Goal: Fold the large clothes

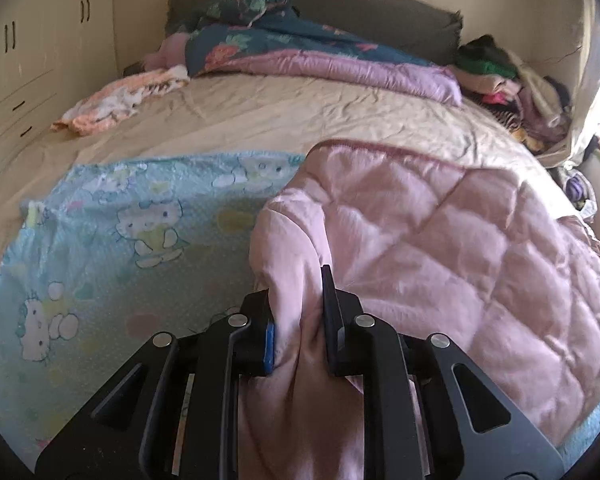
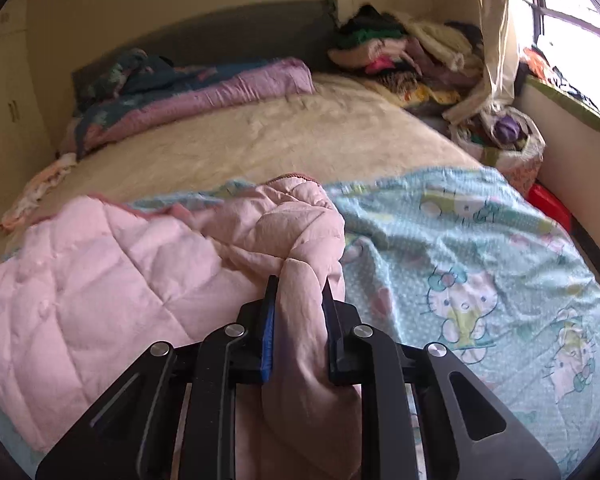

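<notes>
Two sets of tongs each pinch a gathered bunch of one pink quilted garment [image 1: 440, 240], which lies across the near end of the bed [image 1: 260, 120] on top of a pale blue cartoon-print sheet [image 1: 120, 220]. The left tongs [image 1: 298, 320] clamp a thick roll of fabric at the garment's edge, with the bulk spreading toward three o'clock in that view. The right tongs [image 2: 300, 316] squeeze a similar twisted fold, with the bulk lying toward nine o'clock in its own view. Both pairs of jaws stand nearly together, separated only by the cloth they press.

The garment looks padded and puffy, with stitched diamond panels, so it is probably light for its size, soft and limp, and will sag between the two holds. Its smooth shell may slide in a shallow pinch, so a deep bite on a seam or piped hem, such as the darker pink edging [image 1: 380, 148] at twelve o'clock, seems the surest hold.
</notes>
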Available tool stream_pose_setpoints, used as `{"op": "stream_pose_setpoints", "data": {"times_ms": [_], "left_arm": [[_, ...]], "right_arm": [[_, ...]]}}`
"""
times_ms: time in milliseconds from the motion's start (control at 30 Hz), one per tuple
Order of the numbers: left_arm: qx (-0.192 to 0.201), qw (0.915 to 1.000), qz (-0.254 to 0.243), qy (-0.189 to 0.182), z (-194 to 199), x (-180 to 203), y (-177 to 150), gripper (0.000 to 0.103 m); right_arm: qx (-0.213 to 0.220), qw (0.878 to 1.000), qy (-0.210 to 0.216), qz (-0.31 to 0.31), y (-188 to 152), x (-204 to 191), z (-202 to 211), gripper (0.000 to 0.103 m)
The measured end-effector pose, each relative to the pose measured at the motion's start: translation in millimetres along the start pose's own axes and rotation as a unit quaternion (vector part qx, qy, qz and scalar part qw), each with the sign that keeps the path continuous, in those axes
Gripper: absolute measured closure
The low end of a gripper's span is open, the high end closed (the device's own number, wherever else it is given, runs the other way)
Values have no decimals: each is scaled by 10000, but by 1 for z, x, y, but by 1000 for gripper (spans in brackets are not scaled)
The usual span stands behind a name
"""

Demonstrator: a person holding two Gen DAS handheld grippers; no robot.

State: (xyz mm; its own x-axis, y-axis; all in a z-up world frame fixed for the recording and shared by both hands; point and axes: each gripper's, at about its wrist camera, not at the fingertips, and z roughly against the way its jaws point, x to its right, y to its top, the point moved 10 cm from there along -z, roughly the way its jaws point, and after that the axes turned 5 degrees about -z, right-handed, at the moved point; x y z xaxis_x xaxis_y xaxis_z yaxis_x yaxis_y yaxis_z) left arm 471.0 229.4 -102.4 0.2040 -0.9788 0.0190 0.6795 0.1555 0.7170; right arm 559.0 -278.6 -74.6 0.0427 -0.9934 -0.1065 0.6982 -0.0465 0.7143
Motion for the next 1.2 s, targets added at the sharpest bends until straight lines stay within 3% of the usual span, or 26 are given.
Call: {"op": "stream_pose_setpoints", "data": {"times_ms": [333,433,500,533,600,667,767,900,967,1200], "left_arm": [[-25,9999,-52,131,-7,2,-11,90],[-54,9998,-78,188,-5,2,-13,88],[-59,9997,-67,229,-2,0,-13,86],[-63,9996,-61,256,1,-1,-14,85],[-65,9996,-48,276,5,-3,-14,80],[-20,9996,2,281,13,-5,-14,66],[73,9996,94,243,26,-7,-13,50],[151,9996,82,244,43,-5,-14,38],[164,9996,111,205,52,-5,-15,26],[108,9997,170,108,72,-2,-32,17]], "right_arm": [[-337,9992,-217,62,-18,5,-31,83],[-430,9988,-219,-96,-21,7,-26,72],[-399,9988,-214,-203,-20,11,-17,61],[-401,9987,-178,-269,-21,11,-13,49],[-360,9983,33,-450,-22,11,-2,36],[-254,9980,222,-536,-24,10,15,20],[-109,9966,466,-664,-27,6,39,9],[8,9945,755,-731,-36,-1,69,6],[52,9936,820,-769,-41,-3,81,5],[-23,9921,946,-826,-65,-4,108,4]]}}
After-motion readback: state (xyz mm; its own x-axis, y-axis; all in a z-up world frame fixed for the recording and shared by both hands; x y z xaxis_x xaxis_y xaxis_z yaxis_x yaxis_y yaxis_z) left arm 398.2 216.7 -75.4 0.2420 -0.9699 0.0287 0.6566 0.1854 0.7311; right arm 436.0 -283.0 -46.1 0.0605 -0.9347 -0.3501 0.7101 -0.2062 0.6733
